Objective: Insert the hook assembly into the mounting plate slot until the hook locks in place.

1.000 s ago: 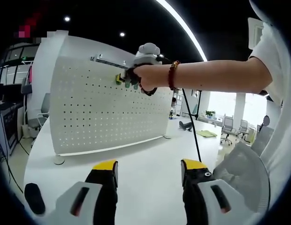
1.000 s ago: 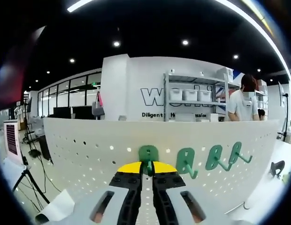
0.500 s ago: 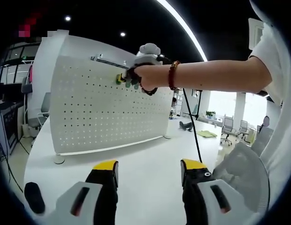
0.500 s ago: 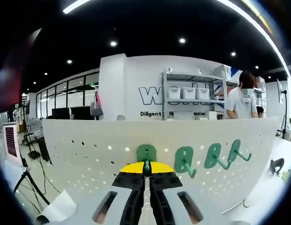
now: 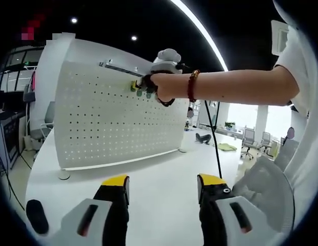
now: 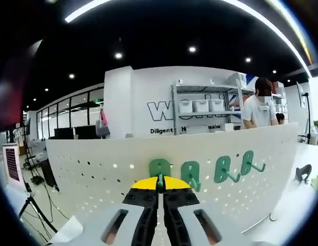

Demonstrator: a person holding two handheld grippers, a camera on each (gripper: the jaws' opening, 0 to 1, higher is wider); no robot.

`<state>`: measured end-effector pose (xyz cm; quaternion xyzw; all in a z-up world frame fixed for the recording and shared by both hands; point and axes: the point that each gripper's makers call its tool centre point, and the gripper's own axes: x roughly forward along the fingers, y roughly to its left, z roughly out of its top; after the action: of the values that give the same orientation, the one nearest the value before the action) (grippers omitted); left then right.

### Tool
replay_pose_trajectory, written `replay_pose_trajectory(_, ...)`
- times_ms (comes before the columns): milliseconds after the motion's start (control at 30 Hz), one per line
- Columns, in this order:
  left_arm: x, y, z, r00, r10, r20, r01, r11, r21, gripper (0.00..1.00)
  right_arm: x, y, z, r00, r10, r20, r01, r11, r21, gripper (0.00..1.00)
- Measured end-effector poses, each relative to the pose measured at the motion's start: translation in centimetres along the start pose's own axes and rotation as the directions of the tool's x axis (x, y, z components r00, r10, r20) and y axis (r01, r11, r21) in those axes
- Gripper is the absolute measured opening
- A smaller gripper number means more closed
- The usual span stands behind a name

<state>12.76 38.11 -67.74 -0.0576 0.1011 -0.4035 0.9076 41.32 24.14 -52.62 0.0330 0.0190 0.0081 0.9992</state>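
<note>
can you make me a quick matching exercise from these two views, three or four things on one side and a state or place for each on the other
Things:
1. left tool
2. right tool
3. green hook
4. pegboard

States or places:
A. standing upright on the white table
B. jaws apart, holding nothing
C. pinched between closed jaws, against the board
D. shut, up at the board's top edge

Pairs: 1-B, 2-D, 3-C, 4-A

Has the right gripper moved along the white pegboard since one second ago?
Yes. In the left gripper view the right gripper has shifted slightly right along the pegboard.
</note>
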Motion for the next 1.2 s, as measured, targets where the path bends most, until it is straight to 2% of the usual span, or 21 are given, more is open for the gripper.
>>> replay_pose_trajectory(333,-0.1,0.1,0.2,1.000,-0.002,0.006,0.002,1.000,0.001,0.54,0.7,1.5,0.2,1.000,0.017,0.008,-0.016,0.999,-0.032,0.01)
replay_pose_trajectory(767,-0.2,0.5,0.2,1.000,0.009,0.011,-0.009,1.000,-0.008,0.54,1.2,1.7,-0.5,1.000,0.012,-0.010,-0.012,1.000,-0.018,0.01)
replay_pose_trajectory(867,-0.2,0.4,0.2,1.000,0.007,0.016,-0.007,1.000,-0.009,0.54,1.2,1.7,-0.5,1.000,0.010,-0.012,-0.010,0.999,-0.033,0.01)
replay_pose_trajectory(933,-0.3,0.5,0.1,1.000,0.008,0.012,-0.008,1.000,-0.008,0.54,1.2,1.8,-0.5,1.000,0.007,-0.024,-0.009,0.995,-0.101,0.00)
replay_pose_trajectory(967,-0.3,0.5,0.1,1.000,0.010,0.010,-0.010,1.000,-0.006,0.54,1.3,1.7,-0.4,1.000,0.003,-0.020,-0.005,0.995,-0.103,0.00)
replay_pose_trajectory(1033,-0.4,0.6,0.1,1.000,0.011,0.012,-0.011,1.000,-0.010,0.54,1.4,1.7,-0.5,0.999,0.017,-0.028,-0.017,1.000,-0.025,0.00)
replay_pose_trajectory(1100,-0.5,0.7,0.1,1.000,0.015,0.013,-0.014,1.000,-0.009,0.54,1.5,1.6,-0.4,0.999,0.019,-0.032,-0.022,0.995,-0.095,0.00)
replay_pose_trajectory(1200,-0.6,0.8,0.0,1.000,0.018,0.012,-0.018,1.000,-0.014,0.54,1.6,1.6,-1.0,0.998,0.024,-0.054,-0.027,0.999,-0.048,0.00)
